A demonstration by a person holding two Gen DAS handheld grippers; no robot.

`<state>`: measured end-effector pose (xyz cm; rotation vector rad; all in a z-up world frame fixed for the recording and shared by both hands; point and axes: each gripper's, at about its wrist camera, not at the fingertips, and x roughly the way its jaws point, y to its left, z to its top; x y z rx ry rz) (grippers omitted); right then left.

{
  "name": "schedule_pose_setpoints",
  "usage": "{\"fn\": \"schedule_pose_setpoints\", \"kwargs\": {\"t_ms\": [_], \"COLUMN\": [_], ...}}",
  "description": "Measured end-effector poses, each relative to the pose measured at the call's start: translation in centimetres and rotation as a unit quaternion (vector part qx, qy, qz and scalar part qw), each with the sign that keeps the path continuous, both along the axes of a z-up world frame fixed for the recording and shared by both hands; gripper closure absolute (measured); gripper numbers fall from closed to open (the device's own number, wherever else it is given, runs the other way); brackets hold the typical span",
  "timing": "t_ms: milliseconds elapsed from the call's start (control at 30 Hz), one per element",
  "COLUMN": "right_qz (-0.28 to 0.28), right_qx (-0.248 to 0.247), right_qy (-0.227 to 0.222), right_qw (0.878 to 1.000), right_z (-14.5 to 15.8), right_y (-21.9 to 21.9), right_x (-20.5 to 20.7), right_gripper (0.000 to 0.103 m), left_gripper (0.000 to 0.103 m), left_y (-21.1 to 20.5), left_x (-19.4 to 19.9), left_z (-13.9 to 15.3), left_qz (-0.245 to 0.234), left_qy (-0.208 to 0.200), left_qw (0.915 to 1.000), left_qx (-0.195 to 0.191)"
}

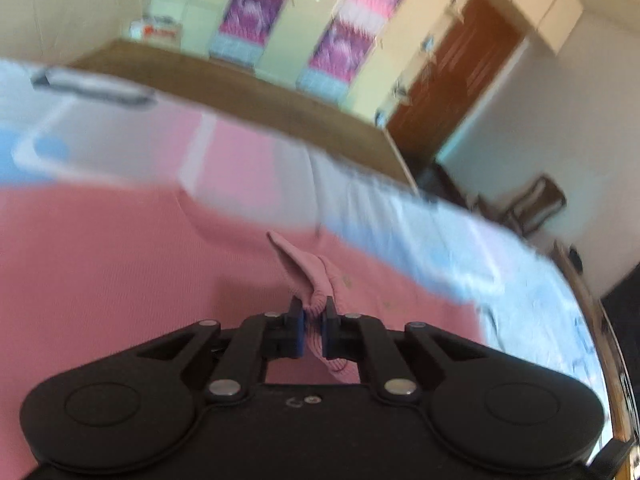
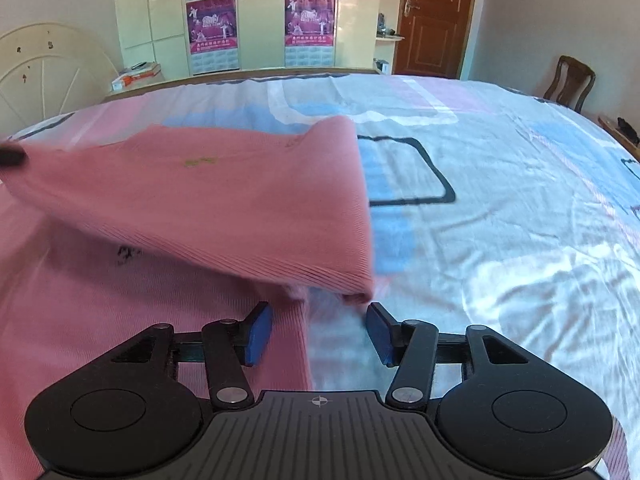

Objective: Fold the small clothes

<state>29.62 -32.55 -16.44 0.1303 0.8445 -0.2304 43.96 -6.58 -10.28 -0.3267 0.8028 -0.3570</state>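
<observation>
Pink ribbed cloth fills most of what both cameras see: a small garment (image 2: 208, 200) spread on a bed covered by a pale sheet (image 2: 500, 200) printed with blue, pink and white blocks and a dark outlined square.

In the left wrist view, the left tool (image 1: 313, 322) has its blue pads (image 1: 298, 332) drawn together on a bunched fold of the garment (image 1: 308, 280). The pinched cloth rises just ahead of the pads as a narrow ridge, and more of it hangs below them, between the two fingers. The rest of the pink fabric lies flat around and beyond the tool, with the sheet (image 1: 400, 216) farther ahead. This view is tilted and blurred.

In the right wrist view, the right tool (image 2: 318, 334) stands about half open with nothing clamped. Its left pad (image 2: 258, 334) is over pink cloth; its right pad (image 2: 382, 336) is over bare sheet. The garment's edge runs down between the two pads. Just ahead of the tool, a flap of the garment is lifted off the bed and folded over, its lower corner blurred and hanging close in front of the pads; whether it touches them cannot be told. At the far left edge of this view a small dark blurred shape (image 2: 12, 158) sits at the lifted flap's other end.

Beyond the bed are cream wardrobe doors (image 2: 260, 12) with purple posters, a brown door (image 2: 436, 16) and a wooden chair (image 2: 568, 80).
</observation>
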Motion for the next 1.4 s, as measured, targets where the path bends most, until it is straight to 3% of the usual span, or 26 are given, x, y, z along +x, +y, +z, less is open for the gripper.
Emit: {"fn": "schedule_pose_setpoints", "kwargs": {"t_ms": [100, 167, 200, 233, 267, 400, 500, 600, 733, 800, 967, 1133, 1300, 1333, 1400], "right_qz": [0.008, 0.012, 0.014, 0.019, 0.018, -0.003, 0.001, 0.015, 0.013, 0.013, 0.04, 0.01, -0.004, -0.007, -0.001], "right_qx": [-0.009, -0.011, -0.015, -0.011, -0.001, 0.008, 0.012, 0.019, 0.028, 0.021, 0.022, 0.019, -0.008, -0.004, 0.008], "right_qy": [-0.007, -0.012, -0.012, -0.01, -0.009, -0.016, -0.01, 0.001, -0.026, -0.045, -0.05, -0.03, -0.011, -0.01, -0.025], "right_qw": [1.0, 1.0, 1.0, 1.0, 1.0, 1.0, 1.0, 1.0, 0.999, 0.999, 0.998, 0.999, 1.0, 1.0, 1.0], "right_z": [-0.2, -0.3, -0.4, -0.5, -0.6, -0.8, -0.7, 0.0, 2.3, 3.3, 2.8, 0.7, -1.0, -0.9, 0.1], "right_y": [0.3, 0.6, 0.6, 0.6, 0.4, -0.6, -0.6, -0.6, -1.0, -1.2, -0.7, -1.9, -3.6, -3.9, -3.7], "right_x": [1.7, 2.5, 2.8, 3.1, 3.2, 2.5, 1.8, 0.7, -1.1, -0.1, 6.2, 12.2, 14.9, 14.8, 13.8], "right_gripper": [0.051, 0.054, 0.077, 0.089, 0.093, 0.093, 0.093, 0.093, 0.086, 0.07, 0.07, 0.07, 0.07, 0.07, 0.07], "left_gripper": [0.096, 0.096, 0.096, 0.096, 0.096, 0.096, 0.094, 0.079, 0.062, 0.058, 0.058, 0.058, 0.057, 0.056, 0.041], "left_y": [2.4, 4.0, 4.7, 5.3, 5.9, 6.7, 6.4, 6.8, 7.5, 6.2, 2.3, 1.9, 2.2, 2.3, 2.5], "left_x": [0.3, 0.4, 0.5, 0.5, 0.4, 0.1, 0.2, -0.3, -0.8, -0.4, 2.2, 3.3, 2.6, 2.3, 1.6], "left_z": [1.1, 0.4, -0.4, -1.3, -2.5, -5.9, -7.2, -6.0, -2.8, -2.3, -4.7, -7.3, -7.0, -6.6, -5.7], "left_qz": [0.032, 0.051, 0.062, 0.072, 0.079, 0.081, 0.071, 0.092, 0.117, 0.096, 0.042, 0.047, 0.049, 0.052, 0.06], "left_qy": [-0.019, -0.009, 0.003, 0.015, 0.027, 0.066, 0.069, 0.049, -0.002, -0.006, 0.021, 0.042, 0.043, 0.046, 0.043], "left_qw": [0.9993, 0.9984, 0.9977, 0.9968, 0.9956, 0.992, 0.9899, 0.9859, 0.9854, 0.9873, 0.9897, 0.9851, 0.9835, 0.9832, 0.9834], "left_qx": [0.006, 0.023, 0.026, 0.033, 0.043, 0.071, 0.102, 0.131, 0.124, 0.126, 0.135, 0.16, 0.169, 0.169, 0.165]}}
